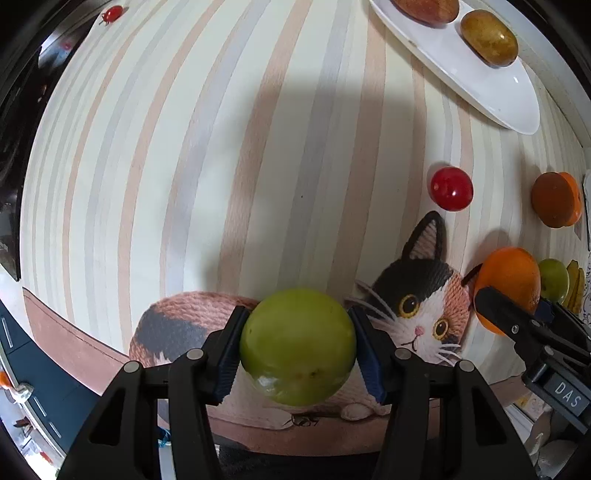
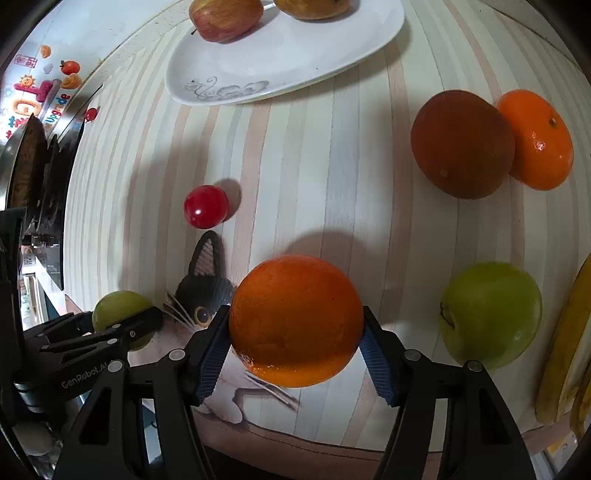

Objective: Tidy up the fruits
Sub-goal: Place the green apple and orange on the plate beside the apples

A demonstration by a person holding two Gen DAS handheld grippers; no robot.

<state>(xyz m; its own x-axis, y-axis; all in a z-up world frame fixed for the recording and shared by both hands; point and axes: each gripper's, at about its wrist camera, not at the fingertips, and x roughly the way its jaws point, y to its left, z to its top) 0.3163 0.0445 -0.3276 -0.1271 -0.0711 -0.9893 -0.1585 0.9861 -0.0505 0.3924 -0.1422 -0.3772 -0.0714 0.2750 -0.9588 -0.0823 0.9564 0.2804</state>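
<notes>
Fruits lie spread over the striped cat mat (image 2: 314,177) on your desk, and two of them are already in your jaws. Your left gripper (image 1: 298,347) points straight down with its jaws pinching a green fruit (image 1: 298,347) from both sides, just above the printed cat's back. Your right gripper (image 2: 295,325) has its jaws pinching an orange (image 2: 295,319), the blue pads (image 2: 212,354) pressed against its flanks, over the cat's face. The two grippers sit close side by side: from your right wrist camera you see the left one at the left edge with its green fruit half hidden behind a finger.

On the mat, a small red fruit (image 2: 205,206) rests just above the cat's ear. Farther right, a dark brown round fruit (image 2: 461,144) touches a mandarin (image 2: 539,140). A second green fruit with a stem (image 2: 491,314) sits to the right of your orange, and bananas (image 2: 565,350) lie at the right edge beside it. At the top, a white plate (image 2: 295,62) holds a red apple (image 2: 225,16) and a yellowish-brown fruit (image 1: 488,38). A tiny red tomato (image 1: 112,13) lies far off at the mat's upper left corner
</notes>
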